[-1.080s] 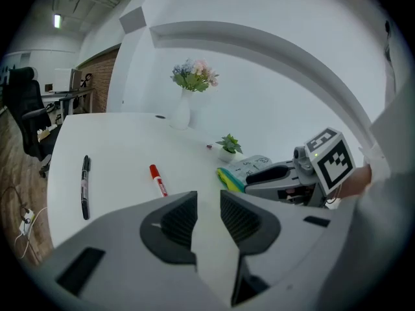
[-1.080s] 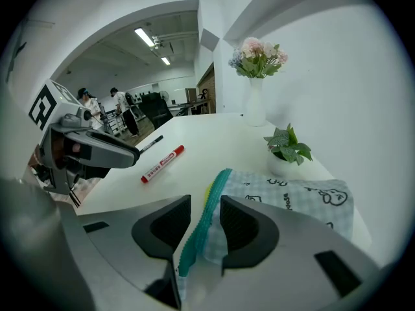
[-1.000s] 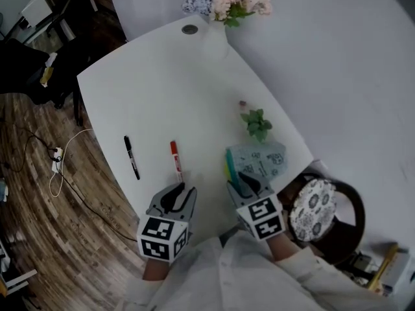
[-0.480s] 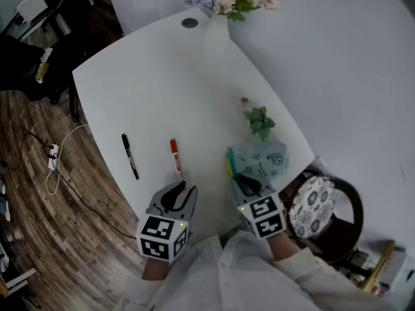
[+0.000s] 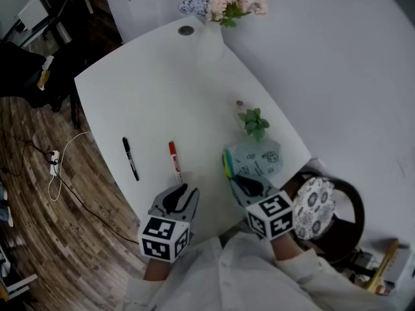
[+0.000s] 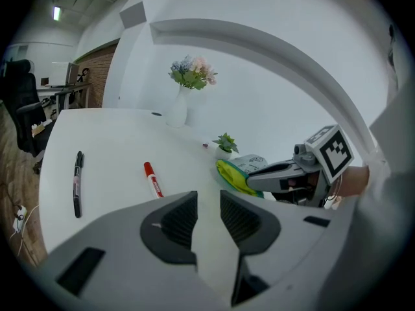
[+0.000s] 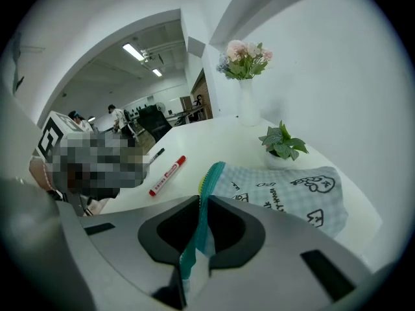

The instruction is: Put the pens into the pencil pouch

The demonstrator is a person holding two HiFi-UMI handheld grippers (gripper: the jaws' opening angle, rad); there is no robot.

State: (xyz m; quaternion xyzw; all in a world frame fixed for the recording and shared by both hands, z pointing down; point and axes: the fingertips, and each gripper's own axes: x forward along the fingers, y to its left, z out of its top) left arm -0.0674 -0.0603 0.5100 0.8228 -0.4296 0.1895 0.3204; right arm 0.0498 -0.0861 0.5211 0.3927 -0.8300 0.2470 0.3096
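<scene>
A second ago the right gripper [image 5: 238, 181] had its jaws wide apart by the mouth of the pouch [image 5: 257, 159]. Now they are closing, and the green edge of the pouch is between them with the pads pressing on it. The gripper has also rolled over a little. The pouch lies flat on the table [image 5: 162, 89], at 1 o'clock from this gripper, with a small plant [image 5: 254, 123] just past it at 12.

The left gripper [image 5: 179, 193] has not moved. Its jaws are apart and nothing is between them, only bare table.

Both pens are still out on the table. The red pen [image 5: 175, 162] lies near the left gripper at 12 o'clock. The black pen [image 5: 130, 159] lies at 10 o'clock, farther off.

I think this means the pouch is now being held so its mouth can be lifted open. No pen is in yet, so the job has only just begun. The red pen looks like the easy one for the free gripper to take first.
</scene>
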